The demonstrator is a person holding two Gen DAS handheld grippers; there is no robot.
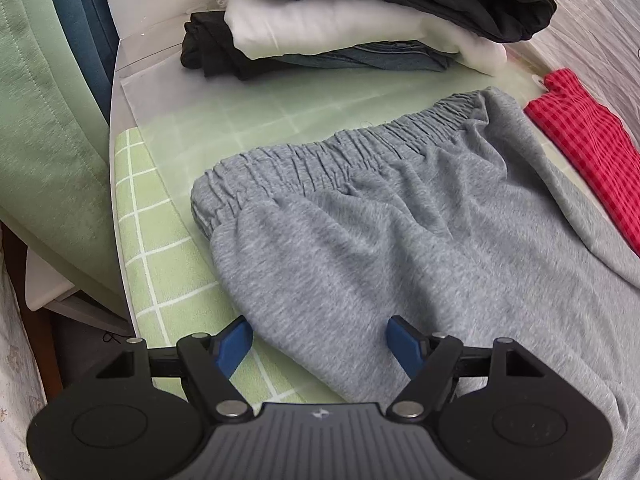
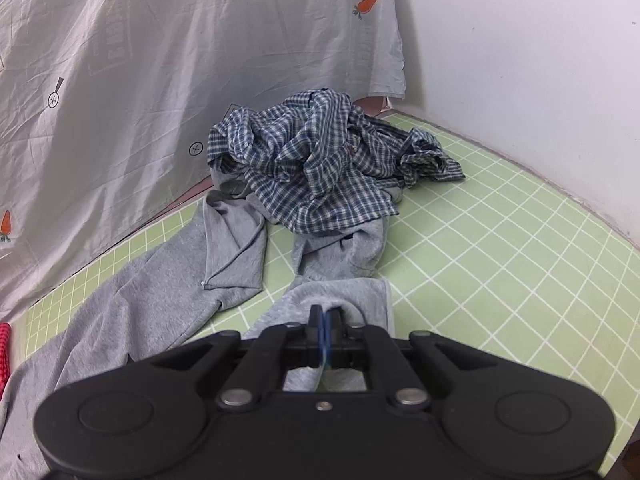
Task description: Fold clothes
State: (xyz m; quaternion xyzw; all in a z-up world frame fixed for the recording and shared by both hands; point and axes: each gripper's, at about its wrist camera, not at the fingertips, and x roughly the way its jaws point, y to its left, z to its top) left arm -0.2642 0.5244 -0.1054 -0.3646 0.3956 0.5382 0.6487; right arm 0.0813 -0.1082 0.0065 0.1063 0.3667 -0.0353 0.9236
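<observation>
The right hand-held gripper (image 2: pixel 323 316) is clamped on a leg of the grey sweatpants (image 1: pixel 400 240), apparently to draw it straight; the left hand-held gripper (image 1: pixel 320 340), fingers apart, hovers just short of the waistband (image 1: pixel 340 148) on the green surface (image 1: pixel 160 264).

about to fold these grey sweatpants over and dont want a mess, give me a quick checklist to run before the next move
1. Right gripper pinching a grey sweatpants leg: ok, jaws shut on fabric.
2. Left gripper holding anything: not ok, jaws open above the cloth.
3. Waistband laid flat on the green grid mat: ok, though the fabric below it is wrinkled.
4. Pant legs free: not ok, the plaid shirt is heaped on their far ends.
5. Red checked cloth apart from the pants: cannot tell, edges meet.
6. Folded stack out of the way: ok.
</observation>
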